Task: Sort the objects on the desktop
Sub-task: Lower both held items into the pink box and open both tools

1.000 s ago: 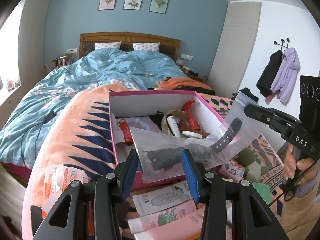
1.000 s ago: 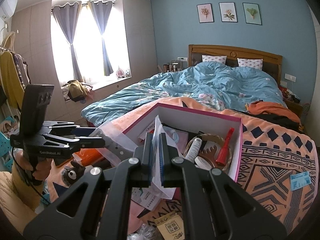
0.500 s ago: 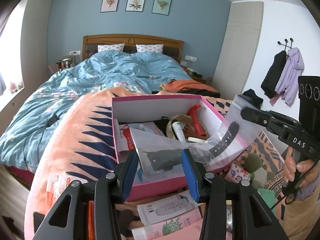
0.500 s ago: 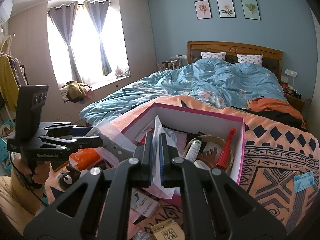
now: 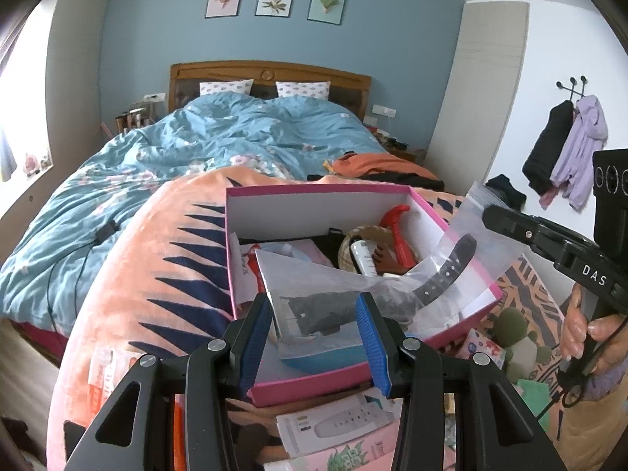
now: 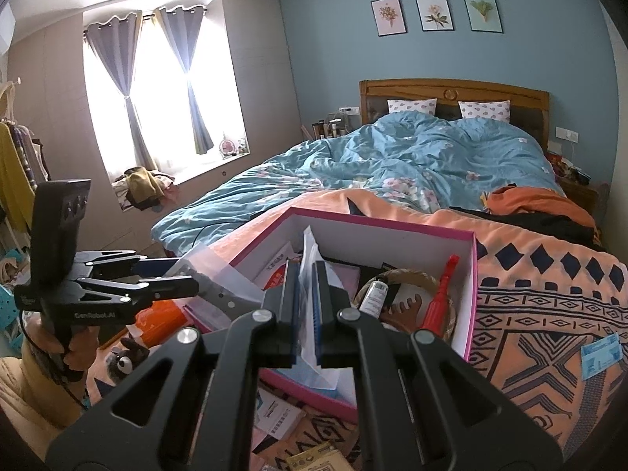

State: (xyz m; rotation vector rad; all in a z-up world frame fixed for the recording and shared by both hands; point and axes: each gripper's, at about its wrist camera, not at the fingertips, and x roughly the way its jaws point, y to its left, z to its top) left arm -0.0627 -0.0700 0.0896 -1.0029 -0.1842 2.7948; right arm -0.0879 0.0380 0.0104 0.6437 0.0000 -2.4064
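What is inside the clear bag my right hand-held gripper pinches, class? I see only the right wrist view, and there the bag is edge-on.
Observer: In the left wrist view, the clear bag holds a black perforated strap.
Operator: Is the left hand-held gripper clamping it too?
Observer: No. The left hand-held gripper is open, its blue pads either side of the bag's lower end. The right hand-held gripper is shut on a top corner.
Operator: What lies right of the pink box?
Observer: A green plush toy lies beside the pink box, by its near right corner.
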